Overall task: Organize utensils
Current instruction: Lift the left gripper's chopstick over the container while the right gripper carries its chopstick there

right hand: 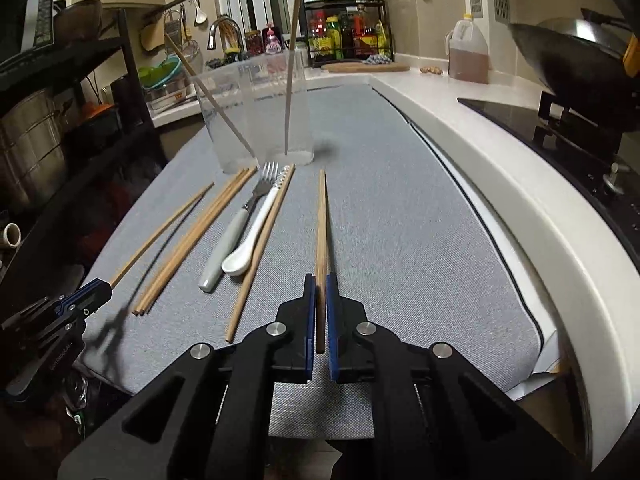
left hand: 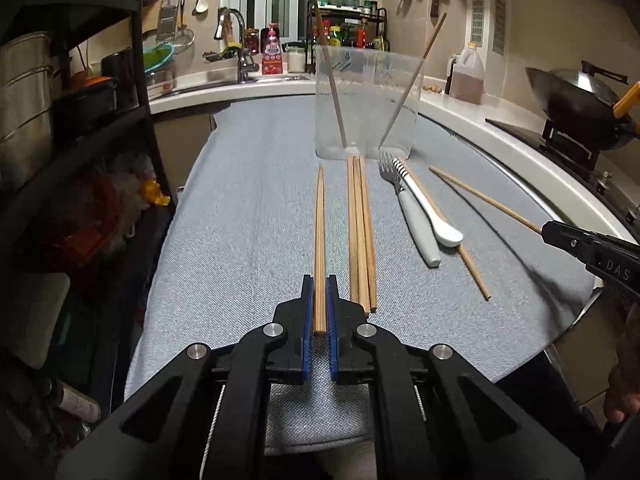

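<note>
My left gripper (left hand: 320,284) is shut on a wooden chopstick (left hand: 319,240) that points toward a clear plastic container (left hand: 366,104) at the far end of the grey mat. My right gripper (right hand: 320,284) is shut on another wooden chopstick (right hand: 321,240). Two chopsticks (left hand: 334,84) stand leaning inside the container. On the mat lie three chopsticks side by side (left hand: 362,232), a fork (left hand: 412,208) with a grey handle, a white spoon (left hand: 432,216) and one more chopstick (left hand: 472,268) under the spoon. The right gripper also shows in the left wrist view (left hand: 548,228), the left gripper in the right wrist view (right hand: 100,292).
The grey mat (left hand: 248,200) covers a narrow table. A black shelf rack (left hand: 80,120) stands left. A white counter (right hand: 500,168) curves along the right with a stove and a wok (right hand: 572,56). An oil jug (right hand: 468,52) and a spice rack (right hand: 348,28) stand behind.
</note>
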